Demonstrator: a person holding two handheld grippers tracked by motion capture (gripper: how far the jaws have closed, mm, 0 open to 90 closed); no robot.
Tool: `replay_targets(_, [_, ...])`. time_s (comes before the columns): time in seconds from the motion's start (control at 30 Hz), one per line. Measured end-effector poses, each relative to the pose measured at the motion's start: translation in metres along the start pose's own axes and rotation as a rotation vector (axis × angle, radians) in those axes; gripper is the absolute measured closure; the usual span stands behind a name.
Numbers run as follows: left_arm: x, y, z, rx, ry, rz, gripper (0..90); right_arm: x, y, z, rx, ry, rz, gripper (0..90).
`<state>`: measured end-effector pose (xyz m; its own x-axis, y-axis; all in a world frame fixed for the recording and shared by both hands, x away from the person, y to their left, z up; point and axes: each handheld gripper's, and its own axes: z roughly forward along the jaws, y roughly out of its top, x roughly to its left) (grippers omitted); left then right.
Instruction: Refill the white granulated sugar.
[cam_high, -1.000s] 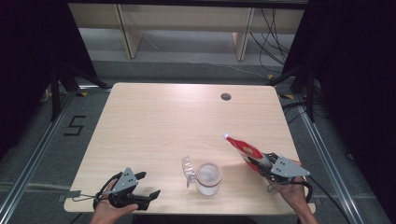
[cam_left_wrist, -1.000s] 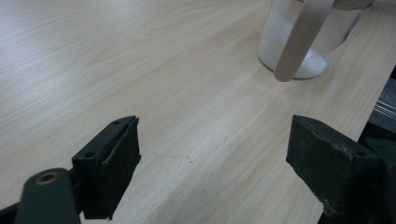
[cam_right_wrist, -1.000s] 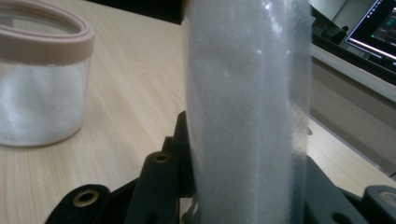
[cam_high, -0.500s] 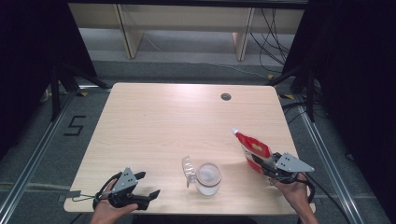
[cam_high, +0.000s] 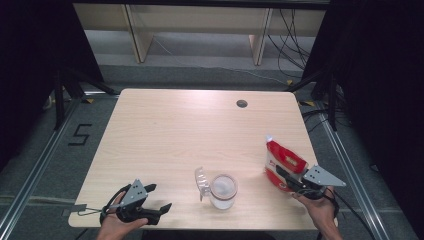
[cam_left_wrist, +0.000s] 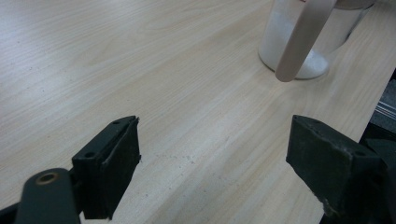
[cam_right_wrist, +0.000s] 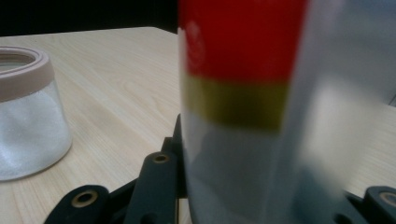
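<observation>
1. A red and white pouch (cam_high: 283, 164) is being pinched upright by the right gripper (cam_high: 286, 176) above the tabletop's (cam_high: 190, 130) right edge.
2. The left gripper (cam_high: 159, 199) is being held with jaws spread near the front left corner.
3. A glass jar (cam_high: 222, 191) with its hinged lid (cam_high: 202, 182) open is being left between them.
</observation>
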<state>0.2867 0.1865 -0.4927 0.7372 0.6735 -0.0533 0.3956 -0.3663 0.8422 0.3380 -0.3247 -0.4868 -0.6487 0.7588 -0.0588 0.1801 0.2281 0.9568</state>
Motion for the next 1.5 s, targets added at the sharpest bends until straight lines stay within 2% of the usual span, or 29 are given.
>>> replay_targets(0.07, [0.0, 0.0, 0.0, 0.002, 0.002, 0.002, 16.8, -0.001, -0.001, 0.002, -0.013, 0.016, -0.003, 69.9])
replay_targets(0.1, [-0.001, 0.0, 0.0, -0.001, -0.003, -0.024, 16.7, 0.0, -0.001, 0.001, -0.018, 0.003, 0.004, 69.9])
replay_targets(0.13, [-0.001, 0.0, 0.001, -0.002, -0.004, -0.024, 16.8, 0.0, -0.001, 0.002, -0.03, -0.01, 0.007, 69.9])
replay_targets(0.23, [-0.001, 0.0, 0.001, 0.0, 0.0, -0.018, 16.7, 0.0, -0.001, 0.001, -0.014, 0.003, 0.007, 69.9])
replay_targets(0.3, [-0.001, -0.001, 0.001, 0.002, 0.0, -0.021, 16.7, -0.002, -0.001, 0.002, -0.03, 0.003, 0.003, 69.9])
replay_targets(0.37, [-0.001, 0.0, 0.001, 0.001, -0.001, -0.02, 16.8, -0.002, -0.002, 0.001, -0.027, 0.003, 0.015, 69.7])
replay_targets(0.4, [-0.001, 0.0, 0.001, -0.002, -0.003, -0.026, 16.8, 0.0, -0.003, 0.001, -0.03, -0.012, 0.053, 69.4])
replay_targets(0.47, [-0.001, 0.0, 0.001, 0.003, 0.001, -0.018, 16.7, -0.002, -0.002, 0.001, -0.019, 0.01, 0.049, 69.0])
replay_targets(0.5, [-0.001, 0.0, 0.001, -0.003, -0.003, -0.025, 16.8, -0.002, -0.002, 0.0, -0.025, -0.002, 0.047, 68.7])
replay_targets(0.57, [-0.001, 0.0, 0.0, 0.0, 0.004, -0.014, 16.8, -0.002, -0.003, 0.0, -0.027, 0.004, 0.057, 67.6])
replay_targets(0.6, [0.0, 0.0, 0.0, -0.001, 0.001, -0.001, 16.7, -0.002, -0.003, -0.001, -0.023, 0.003, 0.08, 66.9])
replay_targets(0.7, [-0.001, 0.0, 0.0, 0.001, 0.002, -0.009, 16.8, -0.003, -0.002, -0.002, -0.02, 0.002, 0.072, 65.0])
replay_targets(0.73, [0.0, 0.0, 0.0, 0.001, 0.004, -0.006, 16.8, -0.003, -0.001, -0.002, -0.047, -0.016, 0.05, 62.8])
replay_targets(0.77, [0.0, 0.0, 0.0, 0.001, 0.004, -0.006, 16.7, -0.003, -0.001, -0.002, -0.047, -0.016, 0.05, 62.8])
replay_targets(0.8, [0.0, 0.0, 0.0, 0.002, 0.004, -0.001, 16.8, -0.002, 0.0, -0.003, -0.044, -0.006, 0.078, 59.8])
replay_targets(0.87, [0.0, 0.0, 0.0, 0.0, 0.001, 0.002, 16.8, -0.001, 0.001, -0.005, -0.041, -0.017, 0.085, 57.3])
replay_targets(0.9, [0.0, 0.0, 0.0, 0.001, 0.002, 0.002, 16.8, 0.001, 0.002, -0.006, -0.036, -0.003, 0.105, 56.4])
replay_targets(0.93, [0.0, 0.0, 0.0, -0.002, 0.002, 0.0, 16.8, 0.001, 0.003, -0.007, -0.029, -0.022, 0.105, 54.8])
replay_targets(0.97, [0.0, 0.0, 0.0, -0.002, 0.002, 0.0, 16.7, 0.003, 0.003, -0.006, -0.056, -0.037, 0.127, 51.9])
replay_targets(1.0, [-0.001, -0.001, 0.0, 0.001, 0.003, -0.019, 16.7, 0.001, 0.004, -0.008, -0.036, -0.031, 0.117, 49.7])
replay_targets(1.03, [-0.001, -0.001, 0.0, 0.001, 0.003, -0.019, 16.7, 0.001, 0.004, -0.008, -0.036, -0.031, 0.117, 49.7])
replay_targets(1.07, [0.001, 0.0, 0.0, 0.0, -0.001, 0.005, 16.7, 0.003, 0.006, -0.01, -0.045, -0.038, 0.12, 47.1])
replay_targets(1.23, [0.0, -0.001, 0.0, -0.004, -0.003, -0.019, 16.8, 0.009, 0.009, -0.015, -0.03, -0.087, 0.126, 39.0])
replay_targets(1.3, [-0.001, -0.001, 0.001, -0.015, -0.004, -0.03, 16.7, 0.015, 0.009, -0.021, -0.01, -0.119, 0.165, 36.8])
replay_targets(1.37, [-0.001, -0.001, 0.001, -0.016, -0.004, -0.032, 16.7, 0.017, 0.008, -0.024, 0.007, -0.14, 0.172, 33.6])
replay_targets(1.4, [0.0, -0.001, 0.0, -0.003, 0.001, -0.017, 16.8, 0.018, 0.008, -0.027, 0.017, -0.143, 0.178, 33.6])
replay_targets(1.43, [0.0, -0.001, 0.0, -0.003, 0.001, -0.017, 16.7, 0.018, 0.008, -0.027, 0.017, -0.143, 0.178, 33.6])
replay_targets(1.47, [-0.001, -0.001, 0.001, -0.017, -0.004, -0.032, 16.7, 0.02, 0.006, -0.029, -0.009, -0.148, 0.22, 33.5])
replay_targets(1.5, [-0.001, -0.001, 0.001, -0.016, -0.004, -0.031, 16.7, 0.02, 0.006, -0.032, 0.012, -0.153, 0.217, 33.4])
